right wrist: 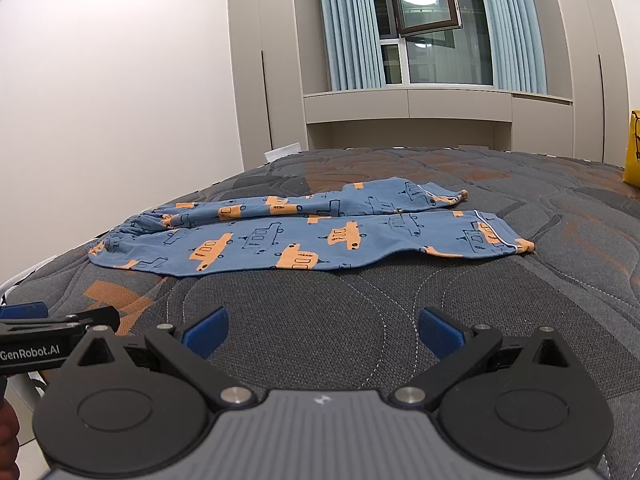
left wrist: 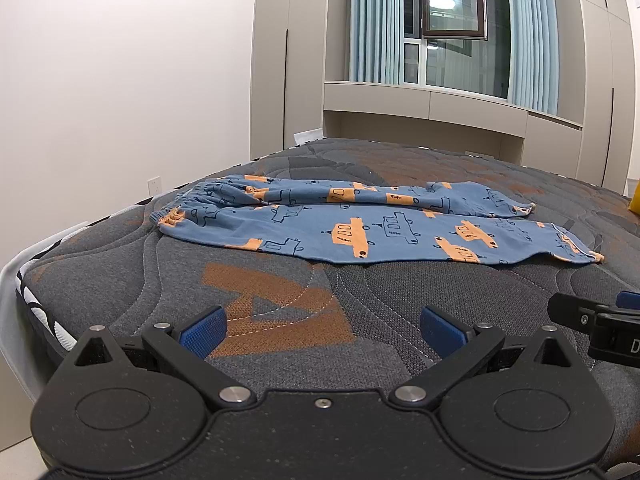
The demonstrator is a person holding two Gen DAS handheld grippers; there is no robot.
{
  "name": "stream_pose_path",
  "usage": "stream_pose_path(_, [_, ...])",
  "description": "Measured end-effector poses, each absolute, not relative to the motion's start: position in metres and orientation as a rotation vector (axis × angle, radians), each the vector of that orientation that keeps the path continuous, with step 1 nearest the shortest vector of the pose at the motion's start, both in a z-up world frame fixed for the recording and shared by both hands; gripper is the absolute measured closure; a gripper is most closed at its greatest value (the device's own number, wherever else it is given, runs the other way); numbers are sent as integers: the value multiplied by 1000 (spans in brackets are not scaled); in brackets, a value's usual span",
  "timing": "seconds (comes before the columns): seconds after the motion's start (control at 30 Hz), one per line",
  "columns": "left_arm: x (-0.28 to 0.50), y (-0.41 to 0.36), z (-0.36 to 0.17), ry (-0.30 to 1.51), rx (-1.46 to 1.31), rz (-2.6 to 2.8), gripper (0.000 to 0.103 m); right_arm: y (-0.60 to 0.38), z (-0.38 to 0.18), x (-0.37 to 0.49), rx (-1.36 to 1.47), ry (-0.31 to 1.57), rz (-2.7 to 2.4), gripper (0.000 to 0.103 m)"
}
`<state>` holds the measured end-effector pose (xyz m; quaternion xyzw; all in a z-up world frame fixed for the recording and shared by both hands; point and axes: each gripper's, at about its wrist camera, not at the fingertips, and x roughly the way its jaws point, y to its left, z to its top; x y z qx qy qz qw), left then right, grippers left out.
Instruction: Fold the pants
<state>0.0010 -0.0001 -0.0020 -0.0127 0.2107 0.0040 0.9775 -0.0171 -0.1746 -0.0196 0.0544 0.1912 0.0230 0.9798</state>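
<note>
Blue children's pants (left wrist: 360, 228) with orange car prints lie flat on the grey mattress (left wrist: 280, 292), waistband at the left, leg cuffs at the right, the two legs side by side. They also show in the right wrist view (right wrist: 304, 236). My left gripper (left wrist: 324, 332) is open and empty, low over the mattress, well short of the pants. My right gripper (right wrist: 322, 332) is open and empty too, beside the left one. Each gripper's side shows in the other's view: the right one (left wrist: 600, 320) and the left one (right wrist: 48, 340).
The mattress's left edge (left wrist: 44, 256) drops off near a white wall. A yellow object (right wrist: 632, 148) stands at the far right of the bed. Cabinets and a curtained window (left wrist: 452, 24) lie beyond the bed's far end.
</note>
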Motion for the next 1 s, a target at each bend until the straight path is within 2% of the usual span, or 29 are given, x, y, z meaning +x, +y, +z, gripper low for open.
stream_pose_path(1.0, [19,-3,-4,456,18,-6,1,-180,-20,-7,107,385,81,0])
